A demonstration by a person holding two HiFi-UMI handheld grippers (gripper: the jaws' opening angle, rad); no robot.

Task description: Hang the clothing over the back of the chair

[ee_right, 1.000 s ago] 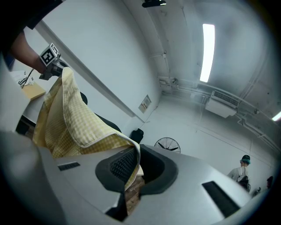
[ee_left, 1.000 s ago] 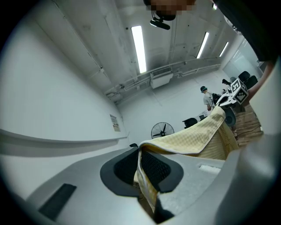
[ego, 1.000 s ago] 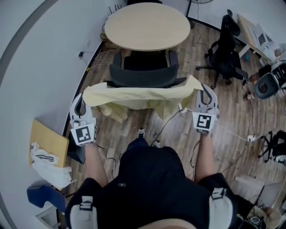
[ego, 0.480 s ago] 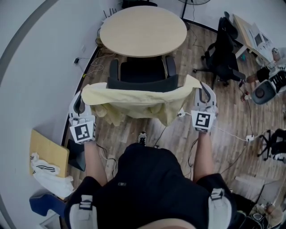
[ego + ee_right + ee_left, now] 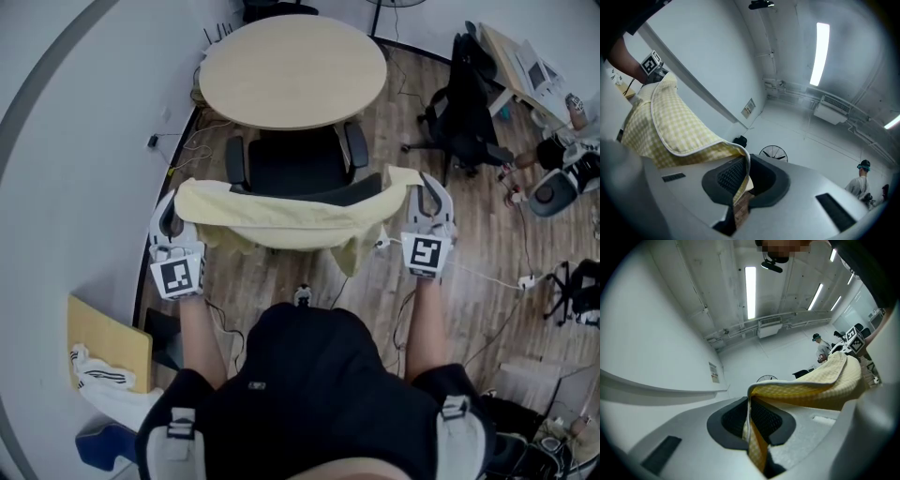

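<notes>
A pale yellow checked garment (image 5: 281, 217) is stretched between my two grippers, just in front of a dark office chair (image 5: 295, 167) and hiding the top of its backrest. My left gripper (image 5: 174, 217) is shut on the garment's left end, and the cloth (image 5: 806, 389) runs out of its jaws toward the other gripper. My right gripper (image 5: 427, 199) is shut on the right end, with the fabric (image 5: 679, 126) pinched between the pads. A loose flap hangs down near the right end.
A round wooden table (image 5: 292, 67) stands right behind the chair. More black chairs (image 5: 473, 98) and a desk (image 5: 530, 70) are at the right. Cables trail over the wood floor (image 5: 487, 244). A wooden board (image 5: 108, 342) with white cloth lies at lower left, by the wall.
The person has stepped forward and the garment has moved with both grippers toward the chair; it now lies across the top of the backrest. Both grippers stay shut on it.
</notes>
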